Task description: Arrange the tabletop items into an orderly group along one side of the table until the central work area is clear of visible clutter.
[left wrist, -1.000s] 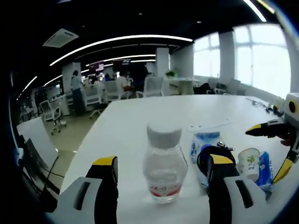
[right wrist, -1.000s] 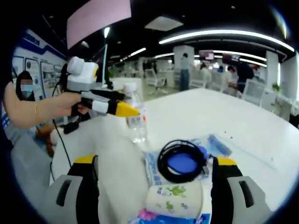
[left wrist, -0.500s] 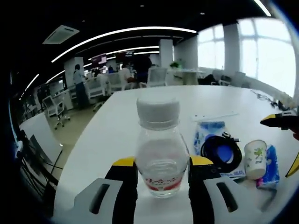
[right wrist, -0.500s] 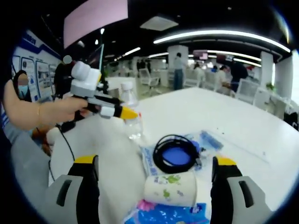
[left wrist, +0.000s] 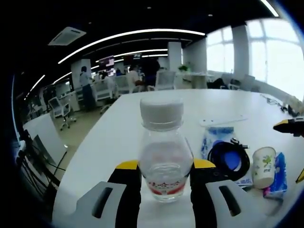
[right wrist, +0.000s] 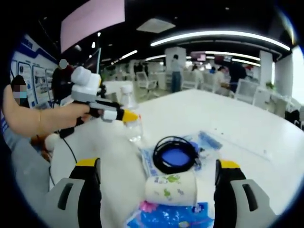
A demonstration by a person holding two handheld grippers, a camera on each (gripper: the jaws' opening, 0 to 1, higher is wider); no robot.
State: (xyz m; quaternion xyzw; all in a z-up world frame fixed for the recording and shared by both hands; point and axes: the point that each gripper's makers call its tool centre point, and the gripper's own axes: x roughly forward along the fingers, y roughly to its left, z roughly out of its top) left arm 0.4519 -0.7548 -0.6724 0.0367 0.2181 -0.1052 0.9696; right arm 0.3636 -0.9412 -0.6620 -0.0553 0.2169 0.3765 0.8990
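Note:
A clear water bottle (left wrist: 164, 154) with a white cap and a red label band sits between my left gripper's (left wrist: 165, 167) yellow-tipped jaws, which are shut on its sides. In the right gripper view the same left gripper (right wrist: 124, 115), held by a person's hand (right wrist: 61, 116), clamps the bottle (right wrist: 134, 129) at the table's far left. My right gripper (right wrist: 157, 164) is open and holds nothing. Between its jaws lie a paper cup (right wrist: 171, 188), a coiled black cable (right wrist: 175, 154) on a blue-and-white pack, and a blue tissue packet (right wrist: 166, 217).
The white table (left wrist: 156, 111) stretches far back, with a thin white strip (left wrist: 223, 121) lying on it. Cable (left wrist: 228, 159), cup (left wrist: 264, 166) and tissue packet (left wrist: 278, 173) cluster right of the bottle. Office chairs, desks and people stand beyond the table.
My left gripper moved in and its jaws shut on the bottle, which they have held since. The right gripper stayed open, its view drifting slightly.

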